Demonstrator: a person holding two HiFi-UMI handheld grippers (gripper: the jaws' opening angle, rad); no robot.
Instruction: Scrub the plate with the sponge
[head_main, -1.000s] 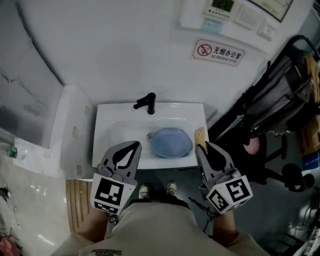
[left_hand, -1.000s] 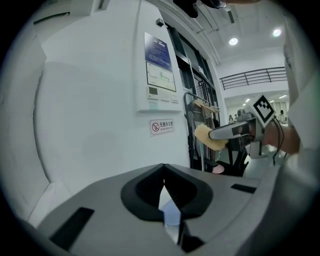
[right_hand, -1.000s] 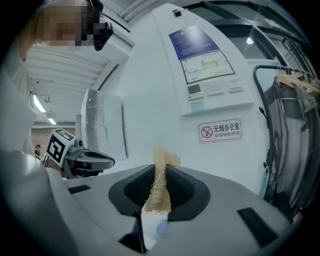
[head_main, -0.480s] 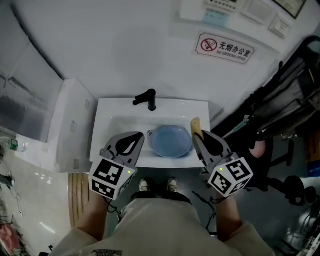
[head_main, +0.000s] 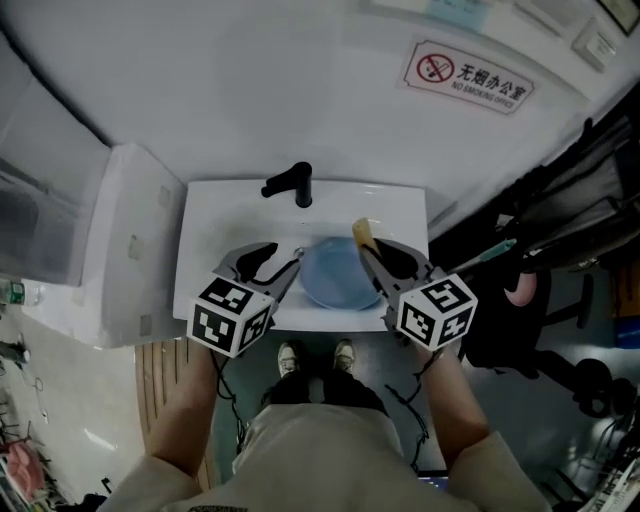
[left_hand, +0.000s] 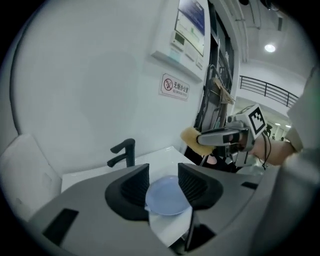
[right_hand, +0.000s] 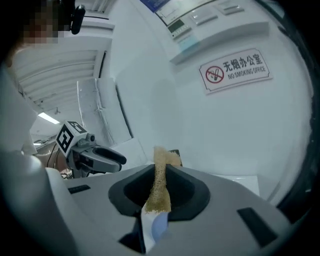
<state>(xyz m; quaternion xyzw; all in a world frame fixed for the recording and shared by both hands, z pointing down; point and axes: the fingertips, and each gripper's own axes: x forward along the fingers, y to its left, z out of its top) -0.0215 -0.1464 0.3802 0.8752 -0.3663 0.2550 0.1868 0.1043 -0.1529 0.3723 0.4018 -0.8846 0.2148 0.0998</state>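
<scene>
plate (head_main: 340, 272) lies in the sink between my claws. left claw (head_main: 283, 258) is opening, empty; right claw (head_main: 372, 252) pinches the sponge (head_main: 362, 232) at its far-right rim.

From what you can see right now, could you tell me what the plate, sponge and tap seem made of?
The plate: pale blue, smooth with a soft sheen; glazed ceramic or plastic, I cannot tell which.
The sponge: yellowish, grainy, porous, squashed thin; likely foam.
The tap: uniformly black, little glare; probably matte-coated metal.
</scene>
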